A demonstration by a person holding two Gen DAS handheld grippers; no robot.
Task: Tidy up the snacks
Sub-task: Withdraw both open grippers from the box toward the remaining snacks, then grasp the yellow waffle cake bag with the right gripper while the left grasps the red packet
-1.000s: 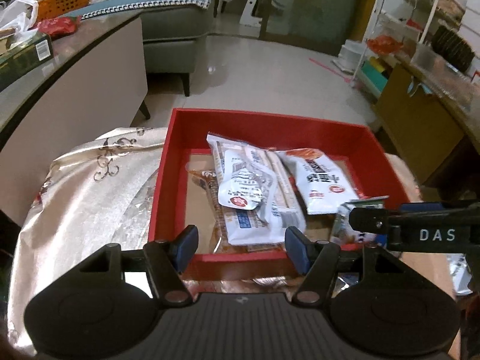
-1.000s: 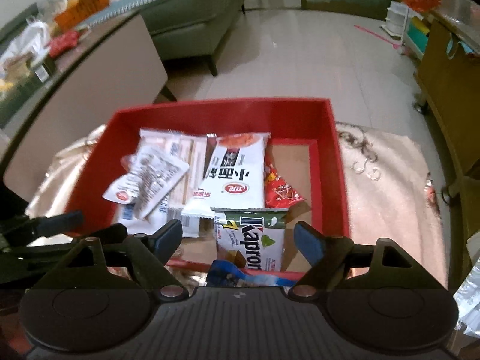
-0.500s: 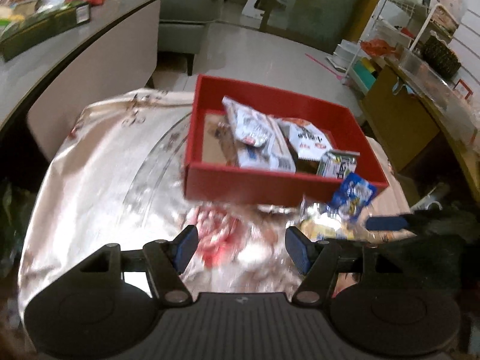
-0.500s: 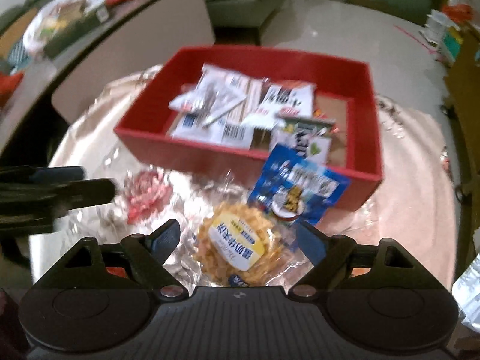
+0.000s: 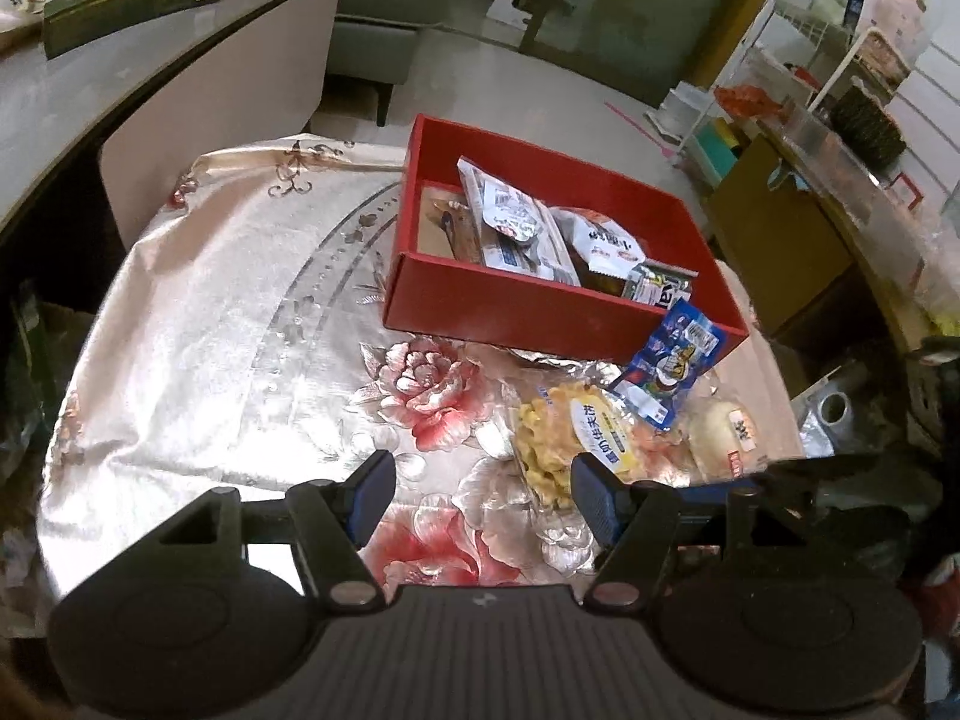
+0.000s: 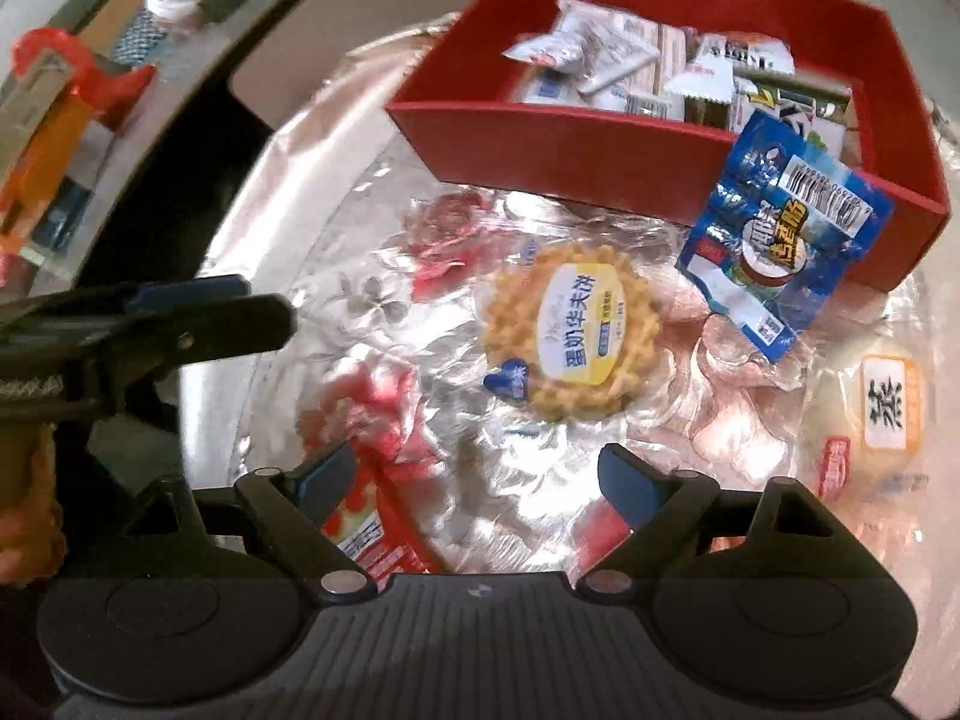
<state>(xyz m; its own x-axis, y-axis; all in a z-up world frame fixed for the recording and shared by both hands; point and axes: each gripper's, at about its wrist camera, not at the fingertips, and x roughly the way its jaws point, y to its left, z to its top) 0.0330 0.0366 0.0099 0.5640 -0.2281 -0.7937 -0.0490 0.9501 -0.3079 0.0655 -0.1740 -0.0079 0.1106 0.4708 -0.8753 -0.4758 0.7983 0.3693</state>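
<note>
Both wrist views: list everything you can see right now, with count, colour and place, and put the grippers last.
Red cardboard box: one, red, far side of the table, several packets inside.
White packets in the box: several, mostly white, exact count unclear.
Blue foil snack packet: one, blue, leaning against the box's near wall.
Round yellow waffle biscuit in clear wrap: one, yellow, on the cloth before the box.
Pale wrapped bun with orange label: one, cream, right of the biscuit.
Red snack packet: one, red, near edge, partly hidden.
Floral satin tablecloth: one, cream with pink flowers, covers the table.
Left gripper: one, black, open, empty.
Right gripper: one, black, open, empty.
</note>
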